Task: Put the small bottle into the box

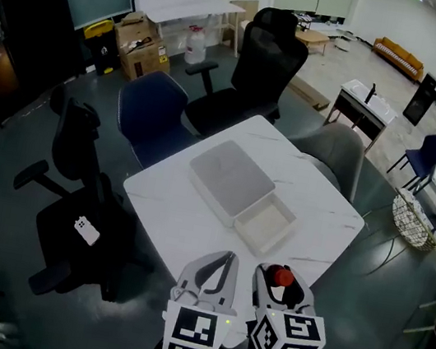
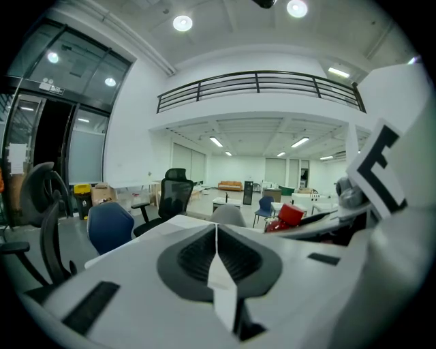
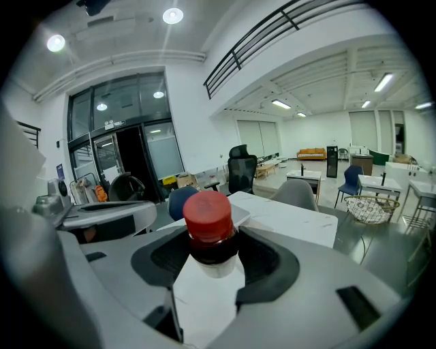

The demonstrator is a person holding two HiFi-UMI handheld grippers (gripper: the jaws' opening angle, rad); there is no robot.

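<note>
A small bottle with a red cap (image 1: 281, 277) is clamped in my right gripper (image 1: 278, 272), low over the near edge of the white marble table (image 1: 180, 225). In the right gripper view the red cap (image 3: 209, 217) stands up between the shut jaws of the right gripper (image 3: 211, 258). My left gripper (image 1: 227, 256) hangs just to its left, shut and empty; in its own view the left gripper (image 2: 216, 237) has its jaws meeting, and the bottle (image 2: 289, 215) shows to the right. The open white box (image 1: 280, 236) lies mid-table beside a flat grey lid (image 1: 230, 176).
Chairs ring the table: a black office chair (image 1: 258, 68) and a blue one (image 1: 149, 116) at the far side, a grey one (image 1: 335, 148) at the right, and a black one (image 1: 78, 212) at the left. A wire basket (image 1: 414, 221) stands on the floor at the right.
</note>
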